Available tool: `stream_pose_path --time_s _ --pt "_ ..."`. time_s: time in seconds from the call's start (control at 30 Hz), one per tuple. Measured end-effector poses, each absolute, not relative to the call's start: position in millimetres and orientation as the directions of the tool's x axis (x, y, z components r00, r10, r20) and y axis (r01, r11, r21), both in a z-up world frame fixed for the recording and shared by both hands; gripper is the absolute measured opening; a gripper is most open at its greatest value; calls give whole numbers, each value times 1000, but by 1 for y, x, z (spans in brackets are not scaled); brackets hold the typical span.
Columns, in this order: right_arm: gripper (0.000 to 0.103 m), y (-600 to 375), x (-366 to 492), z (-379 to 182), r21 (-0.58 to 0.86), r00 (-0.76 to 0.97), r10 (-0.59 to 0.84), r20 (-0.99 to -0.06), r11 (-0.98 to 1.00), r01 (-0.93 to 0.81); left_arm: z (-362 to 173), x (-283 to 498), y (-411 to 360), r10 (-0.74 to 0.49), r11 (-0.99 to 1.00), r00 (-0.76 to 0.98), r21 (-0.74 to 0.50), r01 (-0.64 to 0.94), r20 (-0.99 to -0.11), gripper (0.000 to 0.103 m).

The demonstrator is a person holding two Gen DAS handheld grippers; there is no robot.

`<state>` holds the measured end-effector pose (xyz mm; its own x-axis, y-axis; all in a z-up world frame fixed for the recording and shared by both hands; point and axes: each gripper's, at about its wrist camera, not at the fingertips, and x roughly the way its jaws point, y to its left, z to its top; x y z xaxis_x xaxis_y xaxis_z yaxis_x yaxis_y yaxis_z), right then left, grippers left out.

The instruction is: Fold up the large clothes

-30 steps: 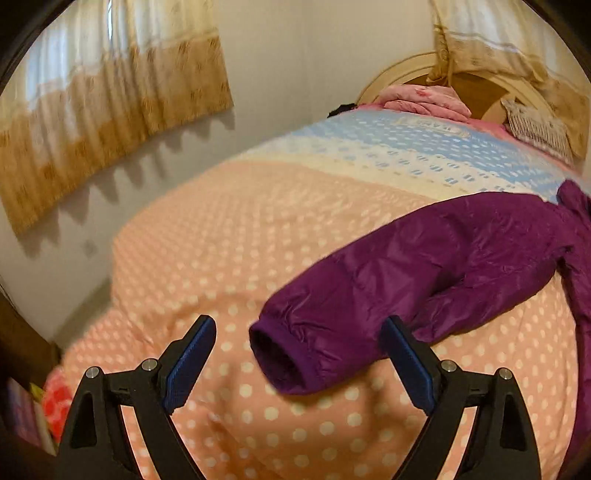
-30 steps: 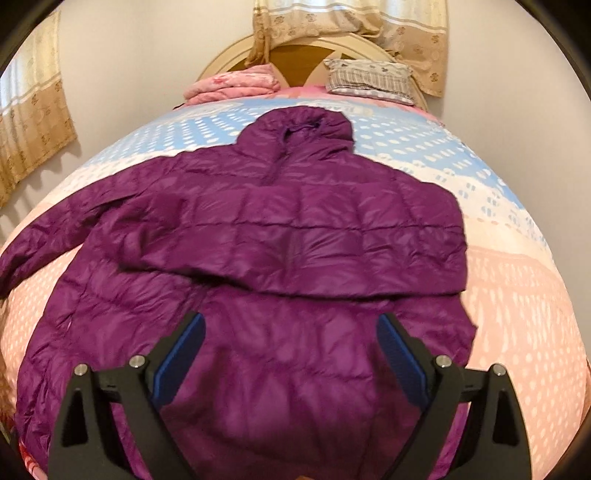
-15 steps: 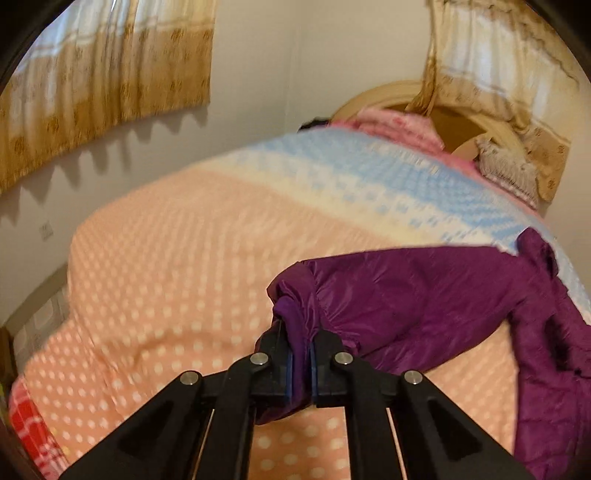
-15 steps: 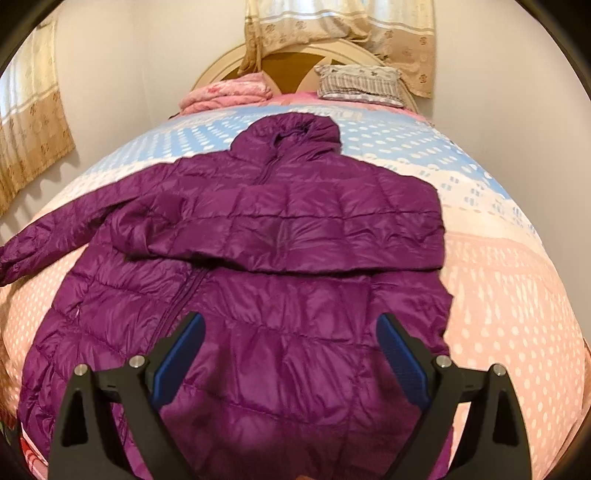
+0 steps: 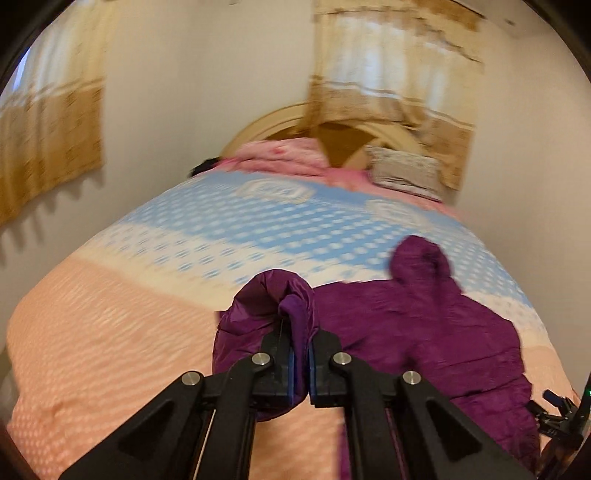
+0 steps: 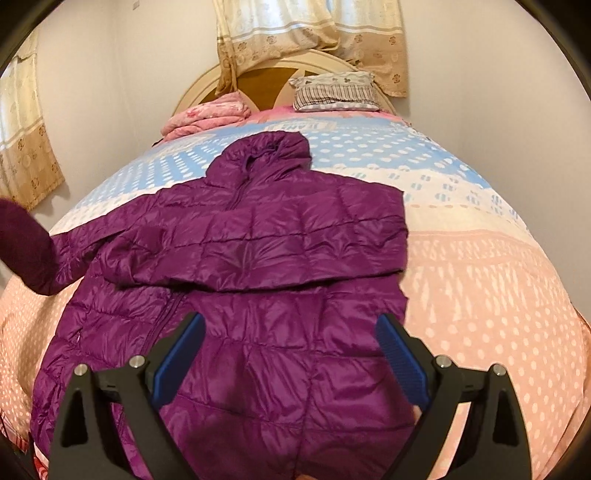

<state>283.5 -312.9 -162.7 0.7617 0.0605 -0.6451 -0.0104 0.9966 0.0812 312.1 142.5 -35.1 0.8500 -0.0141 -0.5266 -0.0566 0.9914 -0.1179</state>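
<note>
The bed (image 6: pixel 480 280) fills both views, covered by a dotted bedspread (image 5: pixel 110 325) banded in blue, cream and peach. Curtains (image 6: pixel 314 33) hang over the rounded headboard (image 6: pixel 207 85).

The purple hooded jacket (image 6: pixel 258 258) lies spread front-up across the bedspread, hood (image 6: pixel 273 147) toward the headboard. One sleeve is folded flat across the chest. The other sleeve (image 5: pixel 266 314) is raised off the bedspread at the jacket's side.

A folded pink blanket (image 6: pixel 207 114) and a striped pillow (image 6: pixel 332 92) rest at the head of the bed, well apart from the jacket.

The left gripper (image 5: pixel 301 363) is clamped on the cuff of the raised sleeve, blue pads pressed against the fabric. The right gripper (image 6: pixel 291 358) is held above the lower body of the jacket, jaws spread wide, holding nothing.
</note>
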Motion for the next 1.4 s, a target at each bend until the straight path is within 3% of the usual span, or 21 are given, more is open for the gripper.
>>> stream_pose_path --time_s 0.43,0.53,0.57,0.6,0.67,0.7,0.9,1.1,1.2,1.4 --pt "96 -355 281 -171 113 760 14 -649 991 78 -58 345 -54 -198 974 823 -10 227 -533 4" --pt "96 -363 280 -176 121 753 8 -658 988 95 -66 347 -85 -229 960 815 17 280 -532 9" --pt "96 -365 280 -177 123 750 7 -661 988 99 -68 345 -96 -222 958 819 36 284 -529 22" --pt "96 -368 280 -179 124 746 5 -666 987 104 -71 345 -102 -216 957 823 53 285 -525 48" --pt "96 -371 280 -181 124 741 1 -672 986 111 -74 338 -113 -204 957 847 84 279 -491 84" --pt "96 -372 280 -181 124 739 1 -673 986 112 -75 334 -117 -196 958 862 98 271 -467 90" --pt "96 -371 284 -174 122 733 8 -681 987 103 -82 325 -103 -197 947 870 144 289 -451 92" --pt "96 -345 302 -154 141 732 70 -678 989 35 -106 334 -37 -30 971 880 194 138 -474 92" --pt "96 -318 316 -148 174 716 139 -684 984 -25 -132 349 0 78 979 845 202 36 -529 92" --pt "96 -262 355 -148 227 655 261 -709 964 -138 -171 366 47 146 987 764 144 -70 -628 92"
